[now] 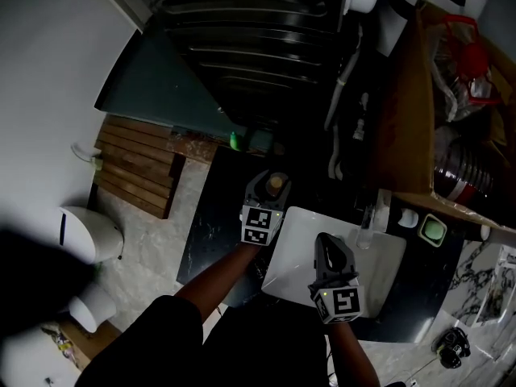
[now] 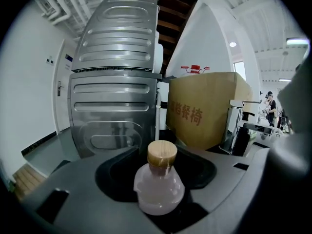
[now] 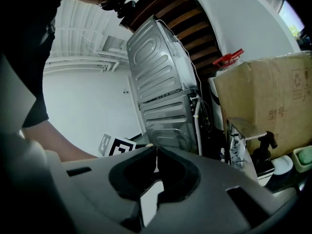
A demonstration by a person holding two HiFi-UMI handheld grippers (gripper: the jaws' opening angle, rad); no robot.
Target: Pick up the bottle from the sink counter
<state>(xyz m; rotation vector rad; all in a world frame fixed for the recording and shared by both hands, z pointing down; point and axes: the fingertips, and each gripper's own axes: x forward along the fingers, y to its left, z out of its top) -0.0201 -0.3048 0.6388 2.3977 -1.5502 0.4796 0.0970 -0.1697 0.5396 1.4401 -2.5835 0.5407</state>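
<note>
The bottle (image 2: 158, 186) is small and clear with a tan wooden cap (image 1: 276, 184). It stands upright on the dark sink counter (image 1: 211, 224), left of the white basin (image 1: 294, 240). My left gripper (image 1: 267, 190) is around it, and dark gaps show on both sides of its body, so the jaws stand open with the bottle between them. My right gripper (image 1: 330, 251) hovers over the basin, its jaws (image 3: 156, 151) shut tip to tip with nothing in them.
A ribbed metal appliance (image 1: 242, 39) stands behind the counter, with a large cardboard box (image 1: 407, 111) at the right. A faucet (image 1: 367, 224), a pump bottle and a green dish (image 1: 433, 230) sit at the basin's far side. Wooden slats (image 1: 137, 168) and a toilet (image 1: 89, 234) are on the floor at left.
</note>
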